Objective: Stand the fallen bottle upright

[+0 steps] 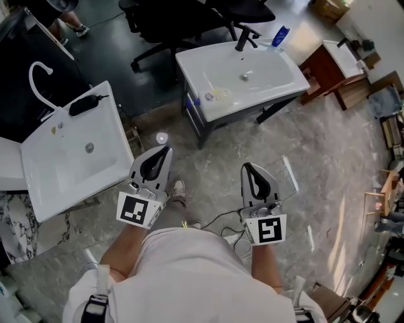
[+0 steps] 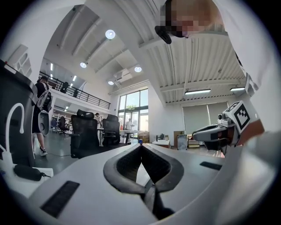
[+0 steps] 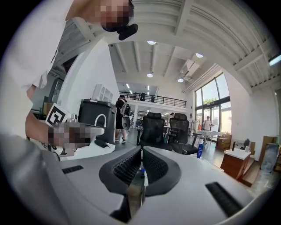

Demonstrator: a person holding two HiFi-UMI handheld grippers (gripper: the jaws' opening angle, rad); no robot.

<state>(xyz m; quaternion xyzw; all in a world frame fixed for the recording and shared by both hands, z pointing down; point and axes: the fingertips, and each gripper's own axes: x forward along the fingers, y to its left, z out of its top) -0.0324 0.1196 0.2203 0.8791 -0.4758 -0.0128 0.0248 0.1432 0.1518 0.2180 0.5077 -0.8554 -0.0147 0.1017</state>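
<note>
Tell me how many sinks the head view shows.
3: left sink, at the left; middle sink, ahead; small sink, top right on a brown cabinet. Others may be hidden.

white shirt point(image 1: 189, 265); grey left tongs point(image 1: 166, 150), right tongs point(image 1: 247, 166), marker cubes point(image 1: 139, 210)

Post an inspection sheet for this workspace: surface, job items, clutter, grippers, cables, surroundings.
Surface: white ceramic basin with a black tap, on a dark frame; grey marbled floor.
Job's things: blue plastic bottle at the basin's back right corner; it appears to stand upright in the right gripper view.
Clutter: yellowish patch on the basin top; small pale round thing on the floor.
Grippers: left gripper and right gripper both shut, empty, short of the basin.
Cables: thin cable on the floor by the person's feet.
Surroundings: second white basin with a white gooseneck tap; black office chairs; brown wooden cabinet.
</note>
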